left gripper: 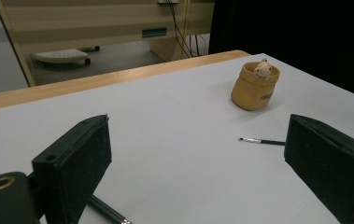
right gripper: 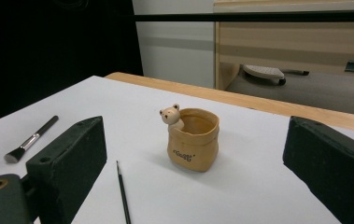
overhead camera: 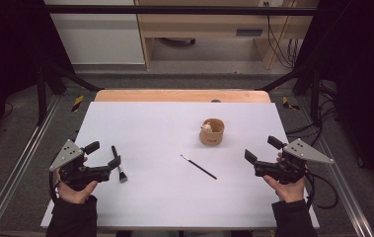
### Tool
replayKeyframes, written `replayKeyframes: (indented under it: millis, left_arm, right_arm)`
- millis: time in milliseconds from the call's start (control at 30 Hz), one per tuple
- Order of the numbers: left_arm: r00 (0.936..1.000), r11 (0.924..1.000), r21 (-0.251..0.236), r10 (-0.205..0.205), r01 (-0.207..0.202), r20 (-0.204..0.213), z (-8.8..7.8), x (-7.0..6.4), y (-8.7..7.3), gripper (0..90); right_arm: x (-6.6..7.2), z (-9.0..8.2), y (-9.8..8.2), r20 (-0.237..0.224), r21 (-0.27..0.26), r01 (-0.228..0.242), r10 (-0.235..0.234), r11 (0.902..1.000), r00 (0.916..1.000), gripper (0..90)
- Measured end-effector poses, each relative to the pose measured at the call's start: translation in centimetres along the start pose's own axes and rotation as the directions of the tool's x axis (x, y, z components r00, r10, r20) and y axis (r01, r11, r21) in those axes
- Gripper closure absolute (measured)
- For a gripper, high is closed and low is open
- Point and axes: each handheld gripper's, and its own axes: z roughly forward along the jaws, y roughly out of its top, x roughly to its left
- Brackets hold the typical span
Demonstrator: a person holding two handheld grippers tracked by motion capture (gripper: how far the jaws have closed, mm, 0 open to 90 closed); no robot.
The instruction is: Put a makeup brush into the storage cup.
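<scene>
A tan cup (overhead camera: pixel 211 132) with a small bear figure on its rim stands upright on the white table, right of centre. In front of it lies a thin black brush (overhead camera: pixel 198 166). A short flat-headed brush (overhead camera: pixel 119 164) lies at the left, just beside my left gripper (overhead camera: pixel 103 154), which is open and holds nothing. My right gripper (overhead camera: pixel 263 149) rests open at the right and points toward the cup. The left gripper view has the cup (left gripper: pixel 255 87) and thin brush (left gripper: pixel 262 141) between wide jaws. The right gripper view has the cup (right gripper: pixel 193 140), thin brush (right gripper: pixel 123 193) and flat brush (right gripper: pixel 31 139).
The white sheet (overhead camera: pixel 174 197) covers a wooden table whose far edge (overhead camera: pixel 182 95) shows bare wood. Black frame posts and cables stand at both sides. A wooden desk (overhead camera: pixel 199 29) stands on the floor beyond the table.
</scene>
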Motion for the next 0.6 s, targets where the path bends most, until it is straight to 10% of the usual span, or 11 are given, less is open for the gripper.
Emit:
replayKeyframes:
  millis: [600]
  left_arm:
    - [0.9989,0.9987,0.050,-0.009,0.011,-0.046,0.50,0.27,-0.64,7.2]
  right_arm:
    - [0.88,0.18,-0.35,0.006,0.029,0.020,-0.020,0.9994,0.9998,6.6]
